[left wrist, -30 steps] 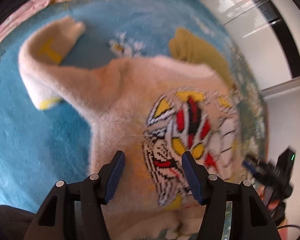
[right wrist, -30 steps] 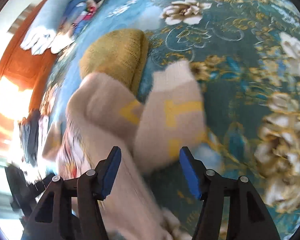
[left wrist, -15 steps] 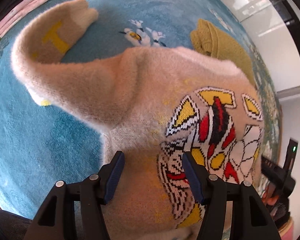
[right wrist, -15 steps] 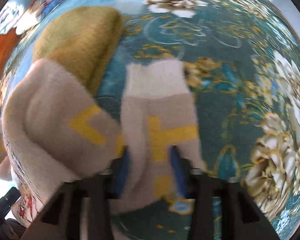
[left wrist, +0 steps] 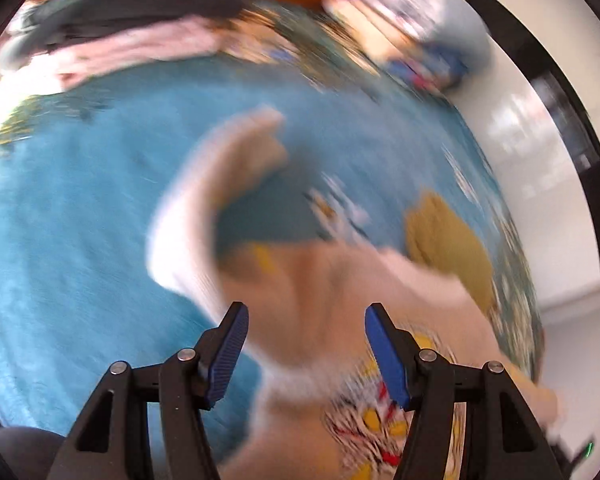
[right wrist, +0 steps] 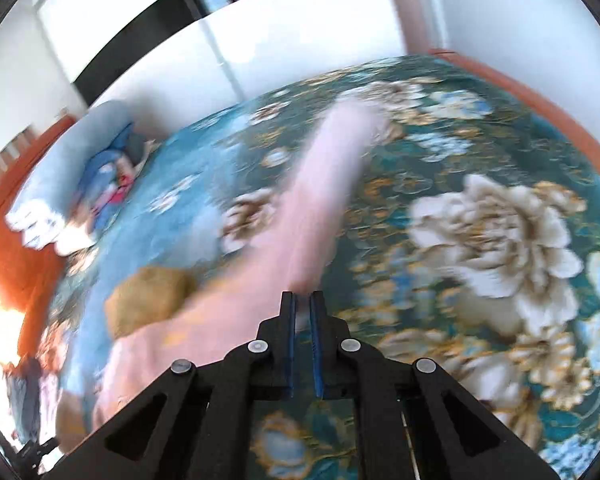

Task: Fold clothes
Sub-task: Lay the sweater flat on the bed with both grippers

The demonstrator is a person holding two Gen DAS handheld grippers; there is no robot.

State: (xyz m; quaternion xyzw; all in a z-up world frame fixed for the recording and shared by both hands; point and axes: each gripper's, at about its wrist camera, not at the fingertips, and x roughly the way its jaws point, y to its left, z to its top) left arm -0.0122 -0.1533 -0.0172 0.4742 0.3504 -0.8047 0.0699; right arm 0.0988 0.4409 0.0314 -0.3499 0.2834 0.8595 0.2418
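A cream sweater point(left wrist: 312, 300) with a red, yellow and black knit pattern lies on a blue floral bedspread point(left wrist: 80, 220). One sleeve point(left wrist: 204, 200) curls up and back in the left wrist view, blurred. My left gripper point(left wrist: 304, 344) is open and empty just above the sweater's body. My right gripper point(right wrist: 304, 316) is shut on the other sleeve point(right wrist: 324, 184), which stretches away from the jaws over the bedspread point(right wrist: 500, 240). The sweater body point(right wrist: 160, 344) trails to the lower left.
A folded mustard garment lies beside the sweater point(left wrist: 448, 244) point(right wrist: 148, 296). A pile of clothes point(left wrist: 140, 32) sits at the far edge of the bed. A light blue pillow point(right wrist: 60, 176) lies by the orange headboard point(right wrist: 4, 240). White wall and dark window frame stand behind.
My right gripper has shut on the sleeve and lifted it, stretching it out away from the sweater. My left gripper stayed open and tilted up; the view now shows more of the bed.
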